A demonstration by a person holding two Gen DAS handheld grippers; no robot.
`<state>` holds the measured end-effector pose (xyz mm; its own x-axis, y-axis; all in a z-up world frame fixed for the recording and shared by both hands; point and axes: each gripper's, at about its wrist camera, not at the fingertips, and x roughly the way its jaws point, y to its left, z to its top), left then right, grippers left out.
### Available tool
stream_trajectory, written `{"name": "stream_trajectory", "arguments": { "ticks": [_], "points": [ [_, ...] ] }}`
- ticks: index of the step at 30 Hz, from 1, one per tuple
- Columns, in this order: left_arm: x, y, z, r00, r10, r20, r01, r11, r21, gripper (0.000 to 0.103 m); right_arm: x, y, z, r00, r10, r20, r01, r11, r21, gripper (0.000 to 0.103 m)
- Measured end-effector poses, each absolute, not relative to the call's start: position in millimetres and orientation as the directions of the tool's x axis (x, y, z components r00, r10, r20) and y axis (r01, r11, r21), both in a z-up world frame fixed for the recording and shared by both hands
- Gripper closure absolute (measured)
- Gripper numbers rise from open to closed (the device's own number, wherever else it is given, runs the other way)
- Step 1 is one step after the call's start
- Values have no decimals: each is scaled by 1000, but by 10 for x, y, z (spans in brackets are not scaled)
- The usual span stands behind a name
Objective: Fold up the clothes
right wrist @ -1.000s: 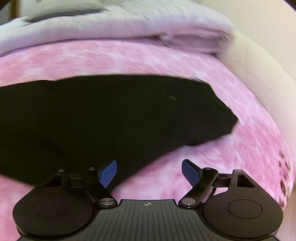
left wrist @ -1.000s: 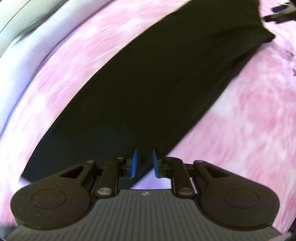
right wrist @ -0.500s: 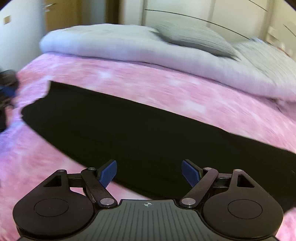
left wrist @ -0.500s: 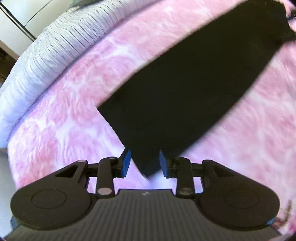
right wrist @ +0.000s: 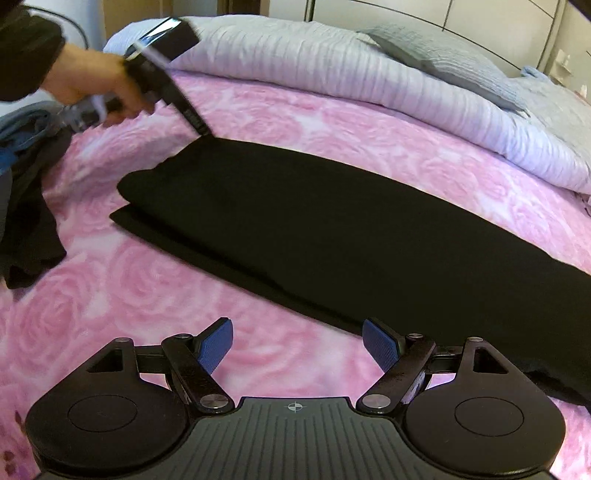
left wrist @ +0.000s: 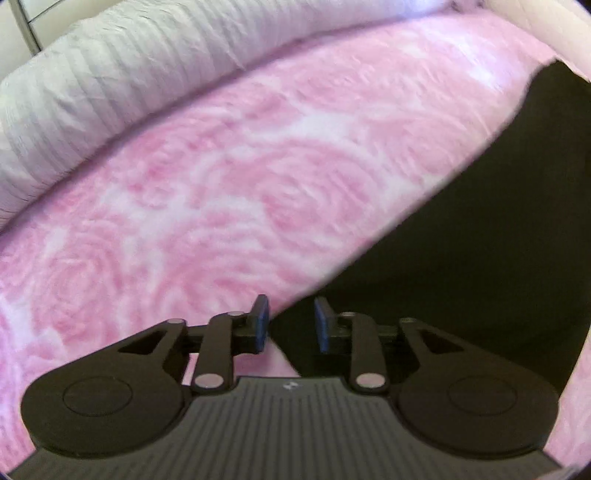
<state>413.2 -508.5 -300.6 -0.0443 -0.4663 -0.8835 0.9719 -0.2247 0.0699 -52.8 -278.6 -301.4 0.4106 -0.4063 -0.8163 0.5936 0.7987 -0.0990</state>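
A black garment (right wrist: 314,221) lies folded into a long band across the pink rose-pattern bedspread (right wrist: 110,288). In the left wrist view its corner (left wrist: 461,258) lies at the right. My left gripper (left wrist: 290,325) is open, with that corner's tip between its blue pads, apart from them. From the right wrist view, the left gripper (right wrist: 199,123) touches down at the garment's far left corner. My right gripper (right wrist: 297,345) is wide open and empty, just in front of the garment's near edge.
A folded white duvet (right wrist: 369,77) and a grey pillow (right wrist: 443,55) lie at the head of the bed. A heap of dark and blue clothes (right wrist: 26,192) lies at the left edge. Wardrobe doors (right wrist: 424,11) stand behind.
My left gripper has let go of the garment's corner and opened. The garment now lies flat as a folded band. My right gripper stayed open and swung left along the near edge.
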Motion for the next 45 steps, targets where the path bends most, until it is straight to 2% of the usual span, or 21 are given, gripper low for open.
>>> {"name": "stream_trajectory", "arguments": {
  "ticks": [4, 7, 11, 15, 17, 19, 20, 21, 23, 24, 29, 34, 36, 37, 38, 40, 45],
  "points": [
    [4340, -4996, -2724, -49, -494, -868, 975, -212, 66, 79, -247, -2613, -2946, 445, -397, -803, 533, 838, -119, 22],
    [4447, -4862, -2548, -62, -502, -863, 976, -213, 53, 79, 95, -2432, -2934, 501, -376, -780, 408, 897, -170, 22],
    [4506, -4613, -2458, -84, -500, -862, 979, -201, 21, 79, 624, -2158, -3194, 549, -352, -758, 164, 935, -316, 22],
    [4520, -4359, -2496, -91, -491, -866, 980, -199, 10, 77, 1004, -1986, -3609, 567, -374, -734, -38, 879, -476, 22],
    [4504, -4243, -2532, -91, -489, -868, 975, -221, 23, 72, 1097, -1980, -3761, 565, -394, -725, -82, 847, -525, 23],
    [4403, -4136, -2570, -54, -499, -865, 946, -302, 115, 64, 1171, -2020, -3837, 571, -391, -722, -90, 844, -529, 32],
    [4338, -4079, -2590, -33, -508, -861, 921, -350, 171, 59, 1198, -2047, -3838, 569, -388, -725, -89, 848, -523, 45],
    [4261, -4025, -2608, -21, -516, -856, 886, -406, 223, 56, 1223, -2074, -3836, 567, -383, -729, -88, 852, -516, 68],
    [4085, -3911, -2651, -10, -539, -842, 791, -519, 323, 46, 1234, -2108, -3781, 565, -371, -737, -78, 865, -495, 91],
    [3993, -3858, -2683, -14, -548, -836, 733, -575, 365, 43, 1221, -2130, -3724, 571, -367, -734, -58, 874, -482, 97],
    [3581, -3605, -2964, -43, -584, -810, 355, -767, 534, 41, 1155, -2293, -3373, 597, -375, -709, 72, 906, -418, 98],
    [3447, -3646, -3132, -84, -652, -753, 159, -755, 636, 41, 1025, -2442, -3041, 623, -382, -682, 155, 916, -371, 99],
    [3411, -3700, -3154, -98, -676, -730, 106, -736, 668, 47, 957, -2484, -2930, 632, -384, -674, 182, 918, -352, 99],
    [3391, -3743, -3143, -99, -680, -727, 94, -733, 673, 57, 923, -2502, -2878, 636, -385, -669, 194, 919, -345, 99],
    [3370, -3786, -3130, -100, -683, -724, 84, -731, 678, 78, 888, -2519, -2834, 637, -387, -666, 208, 919, -336, 99],
    [3297, -3868, -3033, -100, -676, -730, 92, -737, 669, 97, 811, -2559, -2747, 637, -396, -661, 242, 917, -316, 99],
    [3037, -4056, -2630, -111, -697, -708, 123, -717, 686, 99, 505, -2754, -2486, 636, -442, -632, 399, 890, -220, 99]
  ]
}}
